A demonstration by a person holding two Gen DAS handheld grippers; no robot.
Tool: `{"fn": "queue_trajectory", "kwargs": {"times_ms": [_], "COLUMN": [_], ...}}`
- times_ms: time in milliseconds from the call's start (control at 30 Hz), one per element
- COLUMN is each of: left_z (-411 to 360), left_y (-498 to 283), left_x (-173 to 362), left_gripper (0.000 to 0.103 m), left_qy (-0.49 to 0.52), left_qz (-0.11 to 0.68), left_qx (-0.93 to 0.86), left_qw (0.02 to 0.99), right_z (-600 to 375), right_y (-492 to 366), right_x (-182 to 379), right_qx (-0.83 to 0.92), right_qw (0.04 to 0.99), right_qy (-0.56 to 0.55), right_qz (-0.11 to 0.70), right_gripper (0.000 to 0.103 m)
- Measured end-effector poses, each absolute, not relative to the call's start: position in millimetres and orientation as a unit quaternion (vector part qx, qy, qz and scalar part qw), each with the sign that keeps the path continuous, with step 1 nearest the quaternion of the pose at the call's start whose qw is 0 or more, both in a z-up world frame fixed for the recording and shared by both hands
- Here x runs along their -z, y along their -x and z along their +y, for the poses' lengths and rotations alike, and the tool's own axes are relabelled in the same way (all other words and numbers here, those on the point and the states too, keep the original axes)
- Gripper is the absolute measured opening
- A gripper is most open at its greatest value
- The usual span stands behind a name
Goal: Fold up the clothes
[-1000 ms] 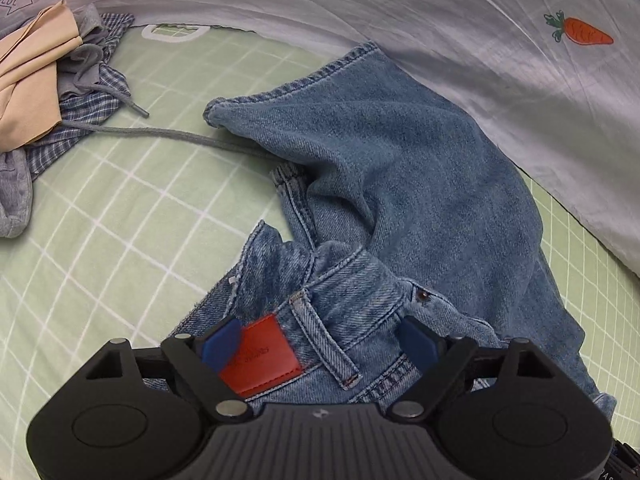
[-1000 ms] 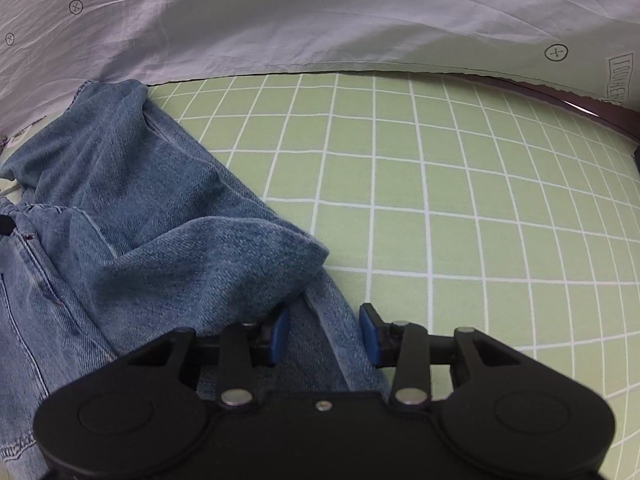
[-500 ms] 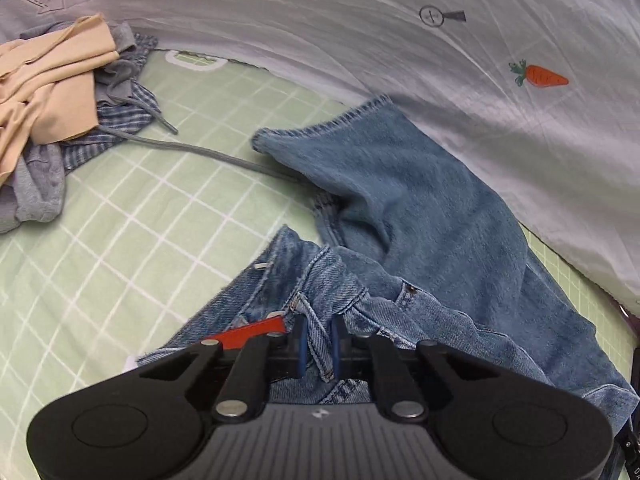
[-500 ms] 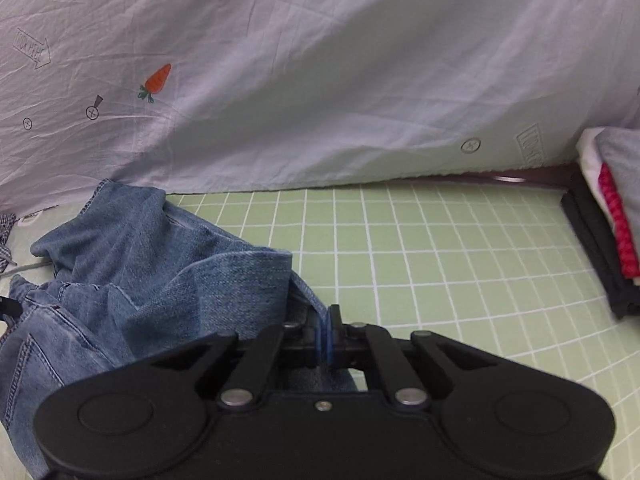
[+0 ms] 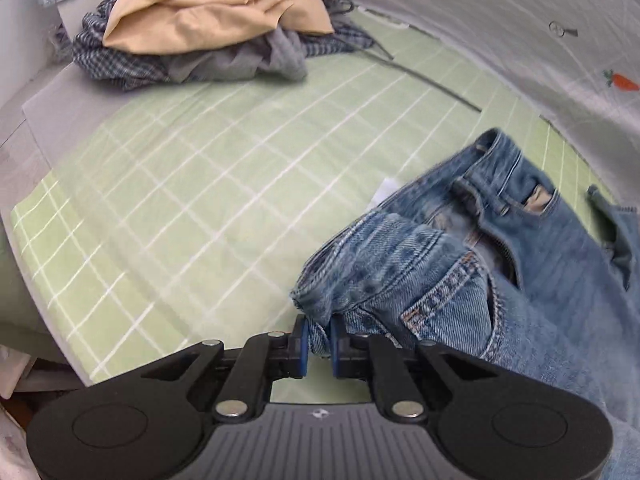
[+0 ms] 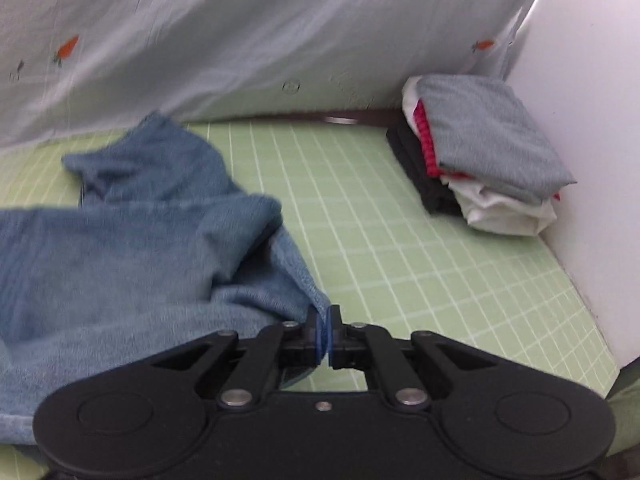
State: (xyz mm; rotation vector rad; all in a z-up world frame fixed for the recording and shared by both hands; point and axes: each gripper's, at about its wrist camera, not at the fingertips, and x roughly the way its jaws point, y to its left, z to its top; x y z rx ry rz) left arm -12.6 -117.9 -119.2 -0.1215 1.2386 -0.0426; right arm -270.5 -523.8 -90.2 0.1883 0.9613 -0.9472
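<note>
A pair of blue jeans lies across the green checked mat. In the left wrist view its waistband end shows, with the fly and a front pocket turned up, and my left gripper is shut on a bunched fold of that waistband at the bottom centre. In the right wrist view the jeans spread to the left, blurred, and my right gripper is shut on a thin edge of a leg. The denim hangs stretched from both grips.
A loose heap of clothes, tan over grey and plaid, sits at the mat's far left. A folded stack of grey, red, white and black pieces stands by the white wall. A pale printed sheet backs the mat.
Both grippers went from open to shut on the jeans. They then pulled the denim apart, the left toward the clothes heap, the right toward the folded stack, and the waistband turned front side up.
</note>
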Motion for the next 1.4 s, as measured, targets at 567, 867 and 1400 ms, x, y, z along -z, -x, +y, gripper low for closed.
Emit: {"fn": "queue_trajectory", "kwargs": {"times_ms": [567, 867, 1400], "left_z": [-142, -170, -317], "left_y": [-40, -72, -164], "left_x": [61, 70, 152], "left_gripper": [0.05, 0.074, 0.086], "left_qy": [0.106, 0.068, -0.072], "left_qz": [0.504, 0.5, 0.541], "left_qx": [0.042, 0.058, 0.201], "left_qw": [0.856, 0.861, 0.814], "right_z": [-568, -623, -690], "right_y": [261, 213, 155], "right_x": [67, 74, 111], "right_qx": [0.464, 0.443, 0.45], "right_qw": [0.793, 0.8, 0.776], "right_qy": [-0.157, -0.178, -0.166], "right_qz": [0.361, 0.363, 0.411], "right_gripper": [0.054, 0.069, 0.08]}}
